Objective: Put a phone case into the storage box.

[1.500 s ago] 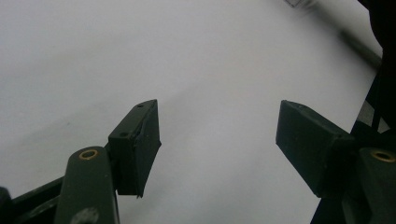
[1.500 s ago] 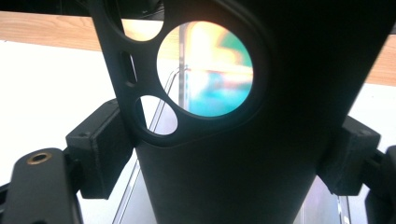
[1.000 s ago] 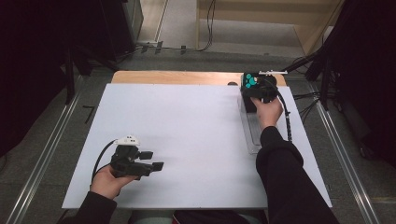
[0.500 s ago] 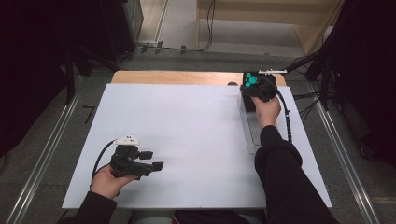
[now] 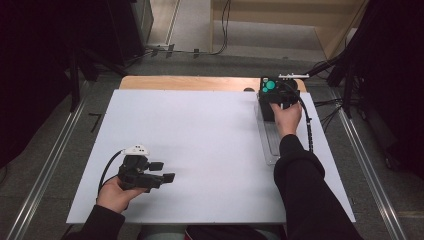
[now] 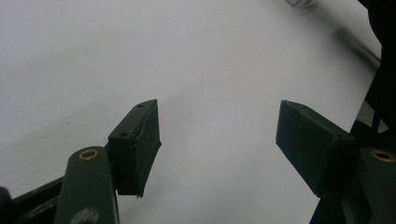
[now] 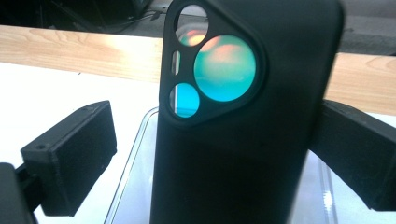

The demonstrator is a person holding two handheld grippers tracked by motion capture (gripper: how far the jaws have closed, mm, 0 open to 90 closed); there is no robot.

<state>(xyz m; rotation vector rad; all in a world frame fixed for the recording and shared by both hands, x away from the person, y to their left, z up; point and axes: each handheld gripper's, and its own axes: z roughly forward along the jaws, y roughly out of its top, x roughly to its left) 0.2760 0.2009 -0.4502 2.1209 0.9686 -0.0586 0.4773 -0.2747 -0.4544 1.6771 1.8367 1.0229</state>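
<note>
A black phone case [image 7: 243, 121] with a three-holed camera cutout stands upright between the jaws of the right gripper [image 5: 274, 95], at the far right of the white bench [image 5: 200, 145] over a clear tray [image 5: 270, 145]. The left jaw stands clear of it; whether the right jaw touches I cannot tell. The left gripper [image 6: 217, 140] rests near the front left, jaws open and empty.

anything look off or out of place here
Nothing looks spilled or damaged. A black phone case stands upright over the clear tray between the right gripper's spread fingers. The left gripper is open over bare white table.
</note>
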